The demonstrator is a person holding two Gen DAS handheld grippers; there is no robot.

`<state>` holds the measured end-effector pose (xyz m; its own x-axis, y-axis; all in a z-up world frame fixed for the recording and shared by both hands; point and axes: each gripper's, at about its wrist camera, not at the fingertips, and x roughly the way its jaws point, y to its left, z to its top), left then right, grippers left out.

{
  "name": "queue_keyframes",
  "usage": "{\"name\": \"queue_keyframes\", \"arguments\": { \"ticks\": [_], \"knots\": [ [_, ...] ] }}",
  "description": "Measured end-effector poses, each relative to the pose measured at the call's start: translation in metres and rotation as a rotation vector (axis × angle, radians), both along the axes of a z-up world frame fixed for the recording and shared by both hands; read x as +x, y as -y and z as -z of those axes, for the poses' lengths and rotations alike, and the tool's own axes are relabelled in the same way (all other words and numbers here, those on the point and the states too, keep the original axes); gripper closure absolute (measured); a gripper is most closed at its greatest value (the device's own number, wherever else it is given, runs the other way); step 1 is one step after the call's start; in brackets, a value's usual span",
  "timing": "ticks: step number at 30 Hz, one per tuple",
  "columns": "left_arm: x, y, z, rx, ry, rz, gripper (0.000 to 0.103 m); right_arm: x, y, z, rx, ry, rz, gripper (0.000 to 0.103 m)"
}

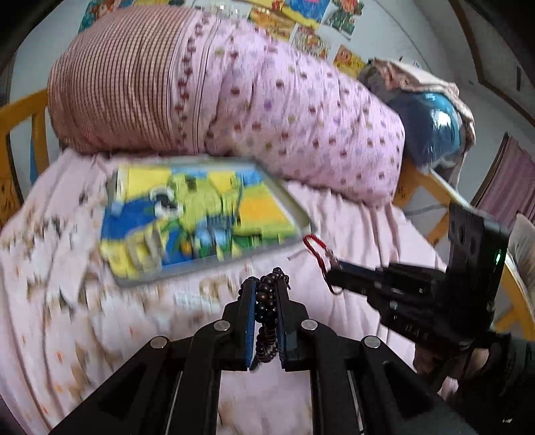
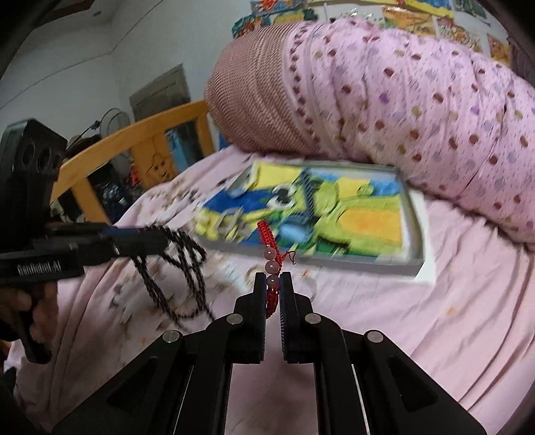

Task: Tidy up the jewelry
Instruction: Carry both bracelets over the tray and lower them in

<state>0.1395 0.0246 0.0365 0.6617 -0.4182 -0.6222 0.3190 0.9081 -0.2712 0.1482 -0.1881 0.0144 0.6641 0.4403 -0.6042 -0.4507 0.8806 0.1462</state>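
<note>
**Two grippers, two strings of jewelry, over a pink bed**

On your left, the left gripper point(image 1: 265, 284) is clamped on a dark bead strand point(image 1: 266, 311); in the left wrist view the beads are bunched between its blue-lined fingers point(image 1: 250, 321), and in the right wrist view the strand's loops hang from the tips toward the sheet point(image 2: 451, 318). Your hand point(image 2: 23, 311) grips its handle, whose side reads "GenRobot.AI", the only writing legible in either view.

At centre lies one tray point(image 2: 413, 234), grey-rimmed, lined with a blue, yellow and green cartoon picture, blurred by motion. It rests on the sheet just in front of one rolled quilt point(image 1: 284, 110), pink with coloured dots. Whether anything sits in the tray cannot be told.

On your right, the right gripper point(image 2: 272, 281) pinches one red cord bracelet point(image 2: 267, 231) carrying three pink beads, the lowest bead held between the fingertips, the cord rising above them. Both pieces are held in the air, near the tray's front edge and outside it. Cartoon posters point(image 1: 311, 20) line the wall beyond; their text is unreadable.
</note>
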Motion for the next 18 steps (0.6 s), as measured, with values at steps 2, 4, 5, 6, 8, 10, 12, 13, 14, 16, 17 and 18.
{"name": "queue_keyframes", "arguments": {
  "ticks": [2,4,5,6,8,10,12,13,14,16,17,18],
  "knots": [
    [0.019,-0.001,-0.015,0.013,0.054,-0.01,0.093,0.016,0.005,-0.007,0.008,0.018,0.027,0.096],
    [0.036,-0.003,-0.025,0.022,0.096,-0.02,0.093,0.034,0.01,-0.011,0.017,0.027,0.058,0.096],
    [0.044,-0.003,-0.028,0.028,0.108,-0.024,0.093,0.042,0.011,-0.012,0.023,0.025,0.072,0.096],
    [0.057,-0.004,-0.03,0.034,0.122,-0.035,0.093,0.052,0.013,-0.011,0.033,0.02,0.088,0.096],
    [0.074,-0.007,-0.03,0.034,0.131,-0.051,0.093,0.07,0.014,-0.007,0.048,0.003,0.111,0.096],
    [0.091,-0.008,-0.025,0.038,0.127,-0.069,0.093,0.088,0.014,0.0,0.047,-0.018,0.129,0.096],
    [0.11,-0.01,-0.014,0.041,0.107,-0.089,0.093,0.102,0.012,0.01,0.048,-0.042,0.13,0.096],
    [0.119,-0.011,-0.008,0.044,0.097,-0.099,0.093,0.108,0.01,0.015,0.043,-0.053,0.129,0.096],
    [0.127,-0.013,-0.001,0.045,0.086,-0.107,0.093,0.112,0.008,0.02,0.036,-0.061,0.126,0.096],
    [0.139,-0.014,0.012,0.048,0.066,-0.121,0.093,0.119,0.004,0.03,0.02,-0.076,0.119,0.096],
    [0.145,-0.014,0.018,0.048,0.052,-0.127,0.093,0.123,0.002,0.036,0.016,-0.088,0.116,0.096],
    [0.148,-0.015,0.024,0.047,0.039,-0.13,0.093,0.126,0.0,0.041,0.015,-0.099,0.115,0.096]
  ]
}}
